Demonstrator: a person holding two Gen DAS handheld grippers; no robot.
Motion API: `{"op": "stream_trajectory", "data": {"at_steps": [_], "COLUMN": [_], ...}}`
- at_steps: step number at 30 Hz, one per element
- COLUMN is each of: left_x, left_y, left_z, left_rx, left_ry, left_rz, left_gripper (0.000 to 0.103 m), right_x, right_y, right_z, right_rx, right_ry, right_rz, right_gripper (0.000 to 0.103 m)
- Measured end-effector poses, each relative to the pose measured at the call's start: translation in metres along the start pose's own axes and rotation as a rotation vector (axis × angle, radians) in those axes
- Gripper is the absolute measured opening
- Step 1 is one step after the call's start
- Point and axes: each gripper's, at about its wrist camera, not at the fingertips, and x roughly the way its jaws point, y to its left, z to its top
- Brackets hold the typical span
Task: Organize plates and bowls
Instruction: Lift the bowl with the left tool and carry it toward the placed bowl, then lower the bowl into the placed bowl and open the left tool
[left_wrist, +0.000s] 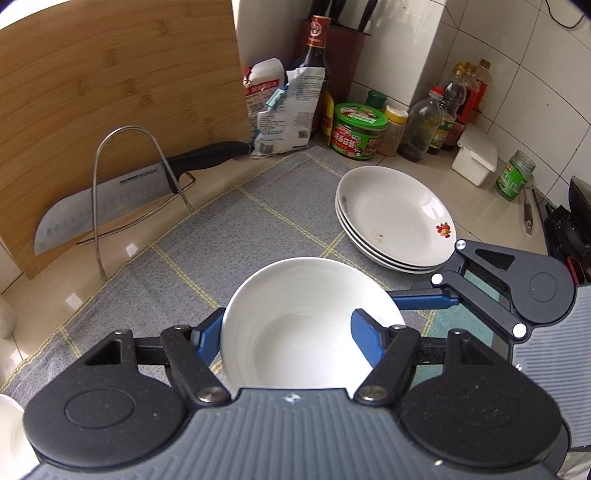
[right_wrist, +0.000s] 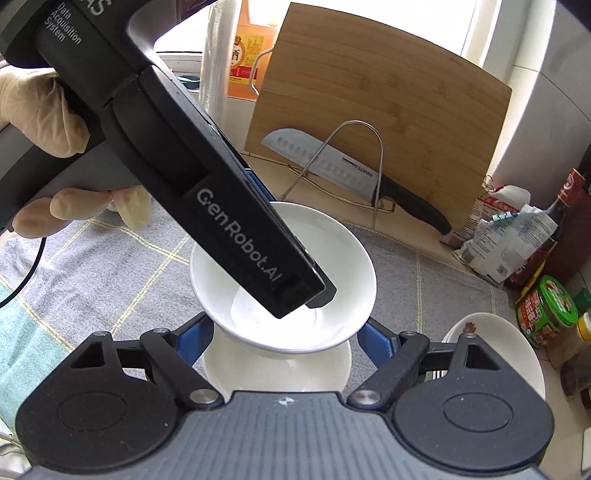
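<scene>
My left gripper (left_wrist: 286, 339) is shut on a white bowl (left_wrist: 295, 295), one blue finger (left_wrist: 207, 339) outside its wall and the other over its inside. In the right wrist view this bowl (right_wrist: 332, 258) hangs tilted just above a second white bowl (right_wrist: 258, 365). My right gripper (right_wrist: 288, 336) is shut on that lower bowl, with a blue finger (right_wrist: 375, 339) against each side. A stack of three white plates (left_wrist: 395, 218) lies on the grey checked mat (left_wrist: 258, 221) to the right; its edge (right_wrist: 509, 350) shows in the right wrist view too.
A bamboo cutting board (left_wrist: 110, 92) leans at the back with a large knife (left_wrist: 110, 199) in a wire rack (left_wrist: 129, 166). Sauce bottles, jars (left_wrist: 358, 129) and bags crowd the tiled corner. A gloved hand (right_wrist: 44, 110) holds the left tool.
</scene>
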Motion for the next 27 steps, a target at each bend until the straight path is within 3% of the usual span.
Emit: {"op": "stream_trajectory", "data": {"at_steps": [12,27], "left_x": [0.023,0.036], "left_y": [-0.007,-0.008], "left_z": [-0.009,-0.014], "left_rx": [-0.002,0.002], "left_ry": [0.074,0.093], "left_rz": [-0.038,-0.046], "left_gripper": [0.071,0.071], "right_x": [0.005,0.015], "right_y": [-0.004,-0.007], "right_z": [-0.018,-0.025], "right_rx": [0.072,0.104], "right_ry": [0.067,0.097], "right_rz": [0.029,0.049], "right_gripper": [0.088,0.088]}}
